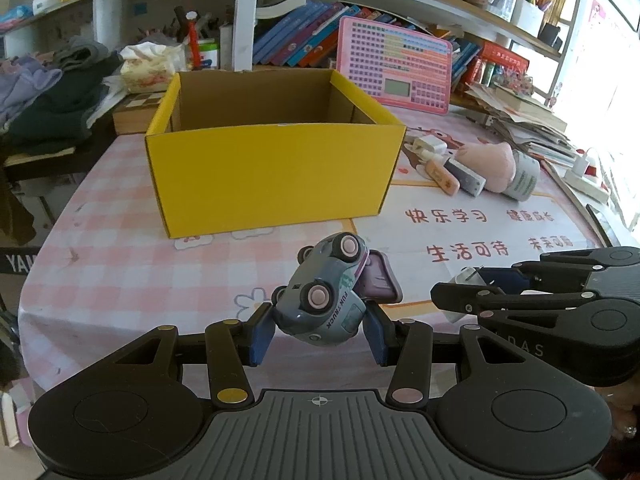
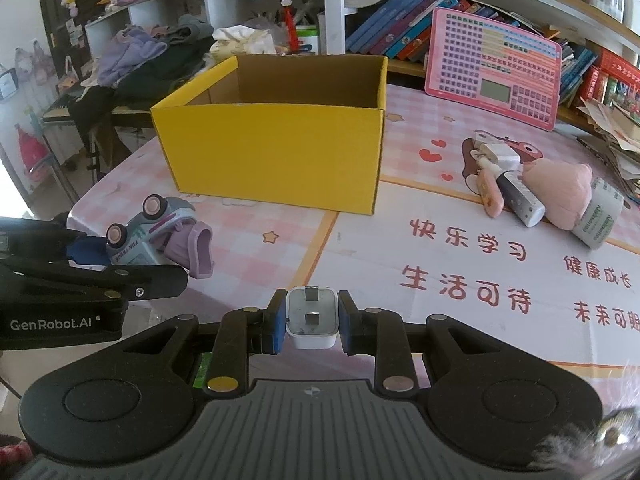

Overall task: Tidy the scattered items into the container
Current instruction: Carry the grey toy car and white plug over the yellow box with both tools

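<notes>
My left gripper (image 1: 318, 330) is shut on a grey toy truck (image 1: 324, 300) with pink wheels and a lilac tipper, held tilted on its side above the table; it also shows in the right wrist view (image 2: 148, 236). My right gripper (image 2: 311, 316) is shut on a white plug adapter (image 2: 311, 316), prongs facing forward; it shows at the right of the left wrist view (image 1: 464, 280). The open yellow cardboard box (image 1: 272, 176) stands ahead of both grippers and also shows in the right wrist view (image 2: 276, 156); the part of its inside that shows is bare.
A cluster lies right of the box: a white charger (image 2: 498, 154), a pink tube (image 2: 490, 196), a grey-white tube (image 2: 522, 198), a pink plush (image 2: 560, 190) and a white bottle (image 2: 598, 220). A pink toy tablet (image 2: 494, 68) leans against the bookshelf. Clothes (image 2: 140, 60) pile at the left.
</notes>
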### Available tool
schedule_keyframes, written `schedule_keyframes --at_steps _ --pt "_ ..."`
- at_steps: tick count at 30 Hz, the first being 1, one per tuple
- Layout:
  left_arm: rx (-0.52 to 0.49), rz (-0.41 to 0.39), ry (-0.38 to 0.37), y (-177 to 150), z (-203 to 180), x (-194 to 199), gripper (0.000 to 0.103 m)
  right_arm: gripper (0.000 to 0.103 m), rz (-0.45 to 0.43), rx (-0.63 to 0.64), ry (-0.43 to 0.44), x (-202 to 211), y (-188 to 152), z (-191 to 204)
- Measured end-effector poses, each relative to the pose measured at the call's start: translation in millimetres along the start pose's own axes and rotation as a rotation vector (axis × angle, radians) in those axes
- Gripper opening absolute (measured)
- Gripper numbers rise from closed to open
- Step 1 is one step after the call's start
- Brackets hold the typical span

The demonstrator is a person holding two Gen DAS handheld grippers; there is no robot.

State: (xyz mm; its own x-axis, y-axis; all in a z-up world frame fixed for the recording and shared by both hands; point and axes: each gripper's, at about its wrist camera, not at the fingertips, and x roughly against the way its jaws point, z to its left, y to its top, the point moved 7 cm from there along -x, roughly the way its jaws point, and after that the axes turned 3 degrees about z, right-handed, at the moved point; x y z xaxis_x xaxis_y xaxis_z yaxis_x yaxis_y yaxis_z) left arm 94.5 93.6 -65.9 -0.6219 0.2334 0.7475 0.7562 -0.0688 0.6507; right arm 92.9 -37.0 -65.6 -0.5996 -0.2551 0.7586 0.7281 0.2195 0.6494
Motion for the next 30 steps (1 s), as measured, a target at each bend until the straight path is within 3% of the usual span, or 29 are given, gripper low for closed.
schedule_keyframes --at_steps 21,30 --pt "0.068 -0.027 0.068 5 36 11 0.046 0.024 -0.006 0.096 0.06 -19 21 34" --pt "0.037 -0.107 0.073 36 35 11 0.046 0.024 -0.076 0.128 0.032 -20 49 23"
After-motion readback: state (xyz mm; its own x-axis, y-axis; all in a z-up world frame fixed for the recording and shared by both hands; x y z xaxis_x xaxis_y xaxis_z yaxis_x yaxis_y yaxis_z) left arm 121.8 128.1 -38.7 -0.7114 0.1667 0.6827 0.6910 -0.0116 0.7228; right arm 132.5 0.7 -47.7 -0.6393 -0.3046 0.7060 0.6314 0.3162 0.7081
